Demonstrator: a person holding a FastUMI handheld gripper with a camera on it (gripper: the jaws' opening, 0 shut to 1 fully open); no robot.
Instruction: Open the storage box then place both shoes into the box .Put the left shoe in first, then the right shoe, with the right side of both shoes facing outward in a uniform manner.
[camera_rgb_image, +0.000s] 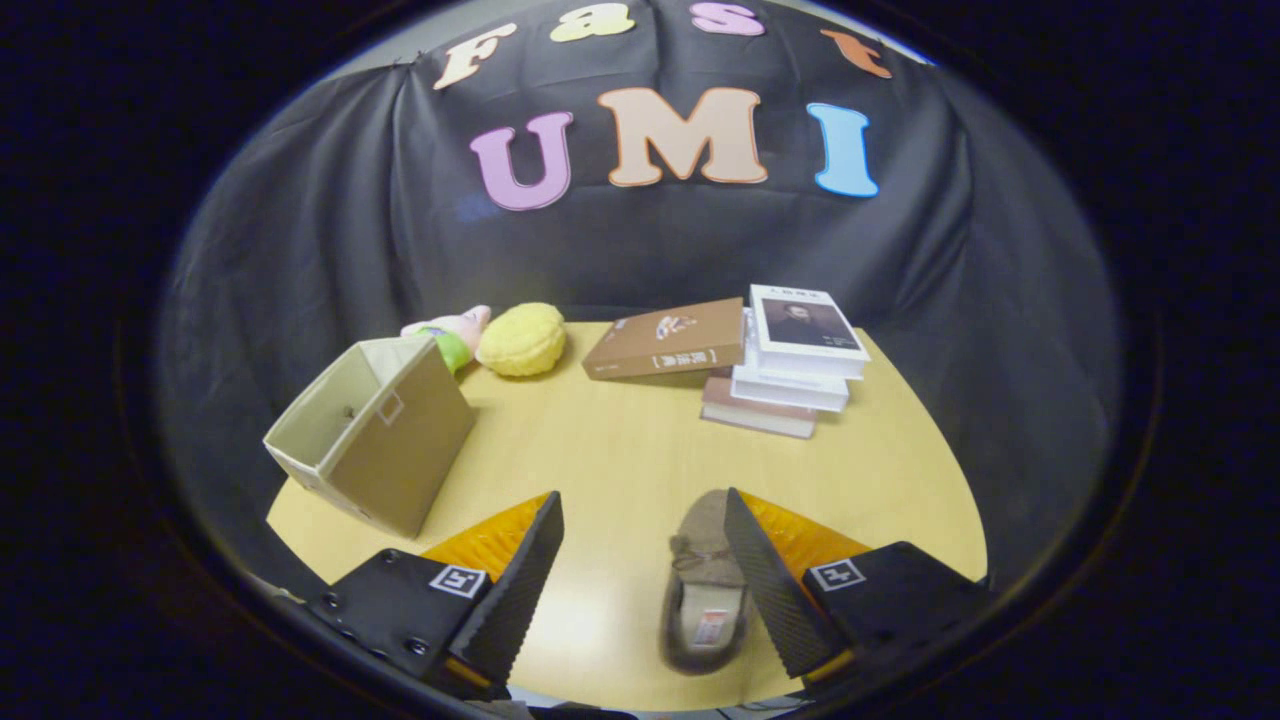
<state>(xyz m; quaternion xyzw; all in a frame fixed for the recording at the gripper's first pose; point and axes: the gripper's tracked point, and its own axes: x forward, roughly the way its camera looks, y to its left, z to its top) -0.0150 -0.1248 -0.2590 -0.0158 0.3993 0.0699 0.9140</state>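
**One shoe between wide fingers, box open at the side**

Counting the things on the wooden table (620, 450): one storage box (375, 440), one shoe (705, 585), two soft toys and four books.

The gripper (640, 545) has its fingers spread wide and it holds nothing. The shoe lies between them on the table, close against the right finger (765, 580) and apart from the left one. It is a brown slip-on shoe with a small lace bow on top, its toe pointing away from the gripper; the pale insole with a label is visible in the opening.

The storage box is a beige fabric cube, ahead of the left finger, near the table edge. It looks tilted and its open mouth shows a light lining.

Beyond the box are a yellow round plush (522, 340) and a pink and green plush (452, 335), touching each other. A brown book (668, 340) leans on a stack of three books (790, 375).
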